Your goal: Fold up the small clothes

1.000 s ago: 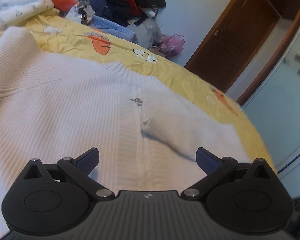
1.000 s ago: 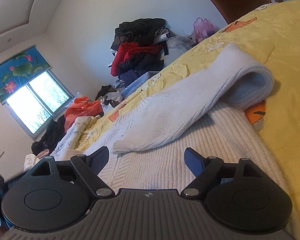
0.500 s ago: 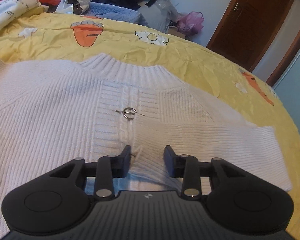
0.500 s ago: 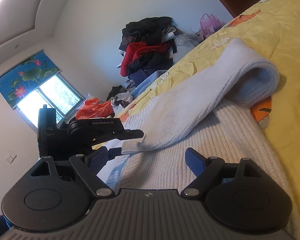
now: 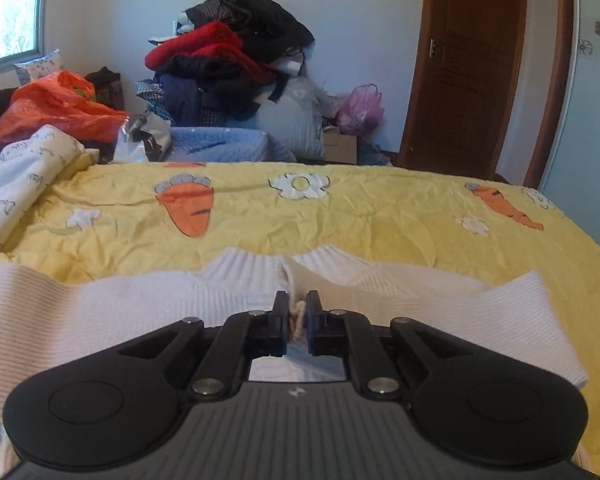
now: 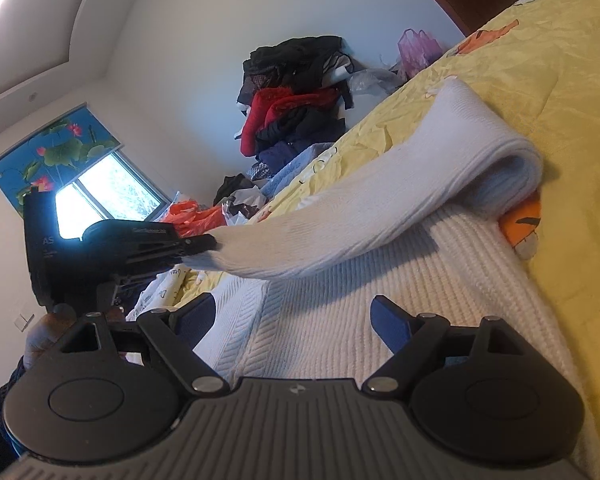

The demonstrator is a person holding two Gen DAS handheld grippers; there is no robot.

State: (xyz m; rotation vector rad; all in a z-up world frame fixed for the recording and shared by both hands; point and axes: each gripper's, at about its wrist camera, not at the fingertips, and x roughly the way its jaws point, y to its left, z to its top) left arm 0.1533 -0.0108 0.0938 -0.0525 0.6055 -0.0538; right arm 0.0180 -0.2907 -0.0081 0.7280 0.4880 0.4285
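Pinching the end of a sleeve [image 6: 340,216], the left tool [image 5: 298,316] has its jaws pressed together on a small bunch of white knit, having just closed on it. From the right wrist view that same tool [image 6: 198,246] shows at the left, dark against the window [image 6: 112,196], with the sleeve stretched from its tips across to a rounded fold at the far edge of the sweater [image 6: 380,320]. The white ribbed sweater lies flat on the bed's yellow cover [image 5: 340,216], which is printed with carrots and flowers; its ribbed collar [image 5: 256,264] sits just beyond the left tool's tips. The right tool [image 6: 296,316] hangs low over the sweater's body with its jaws spread wide and nothing between them. A hand [image 6: 44,332] shows at the lower left of that view, under the left tool. Beyond the bed stand a heap of dark and red clothes [image 5: 228,60], an orange plastic bag [image 5: 56,108] and a brown wooden door [image 5: 480,64].
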